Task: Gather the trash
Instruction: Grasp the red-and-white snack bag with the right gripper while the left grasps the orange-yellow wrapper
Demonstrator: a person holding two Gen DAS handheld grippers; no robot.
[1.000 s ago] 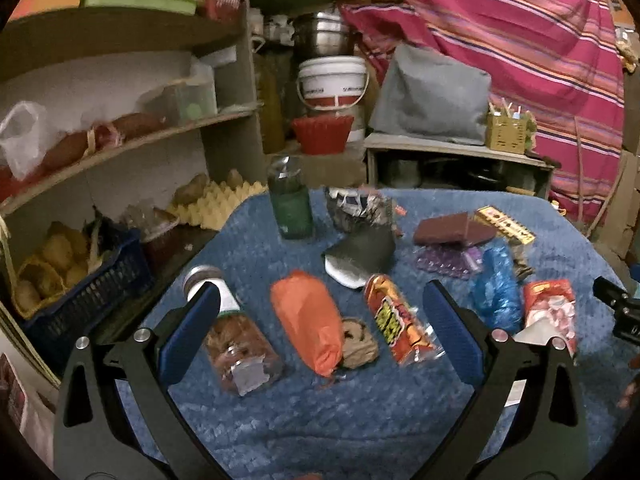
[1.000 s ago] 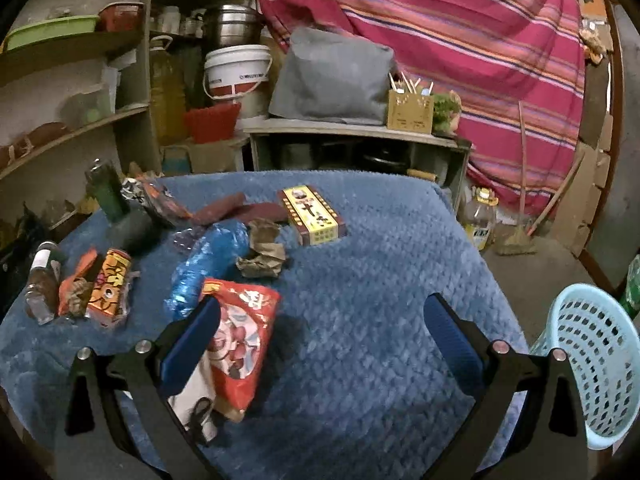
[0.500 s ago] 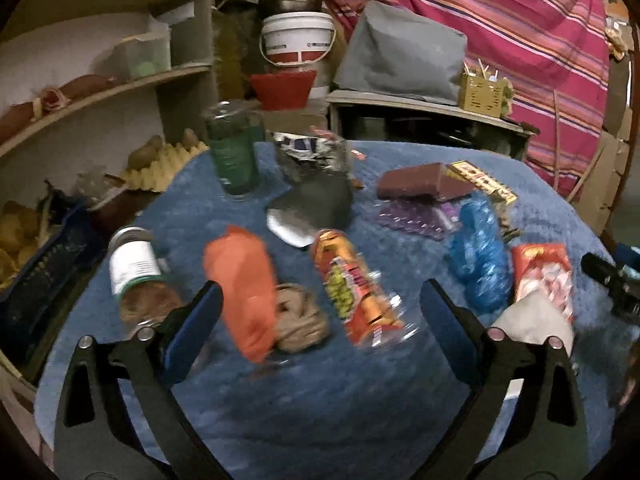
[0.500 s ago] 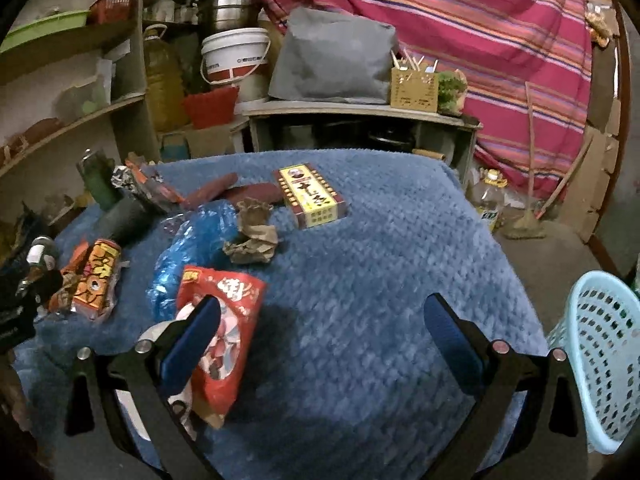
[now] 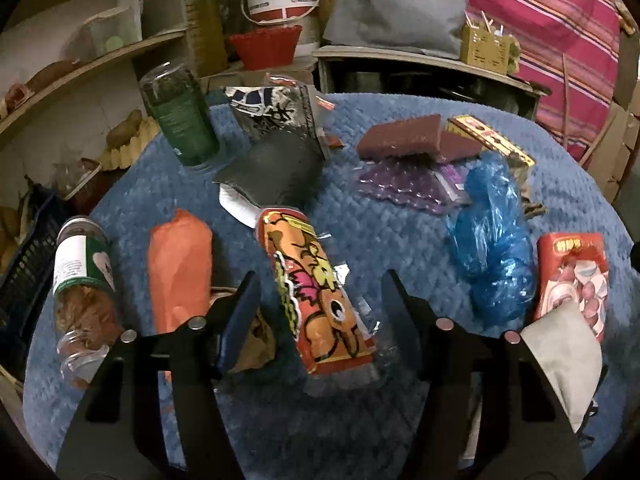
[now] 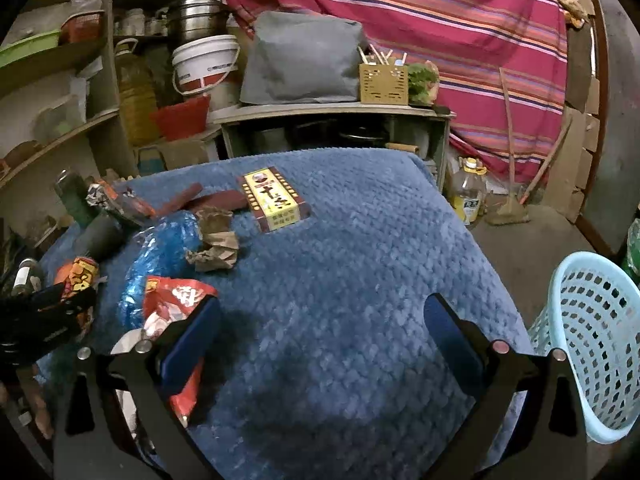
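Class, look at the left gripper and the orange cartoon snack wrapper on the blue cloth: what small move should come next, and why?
Probably close the left gripper on the orange snack wrapper. Its fingers are open and already straddle the wrapper's lower half, one on each side, so little more approach seems needed. The right gripper is open over bare blue cloth, beside the light-blue basket, which likely takes the trash.

Each claw [image 5: 320, 300] [image 6: 320, 324] has black angular arms, blue inner finger pads [image 6: 191, 346] and round silver screws.
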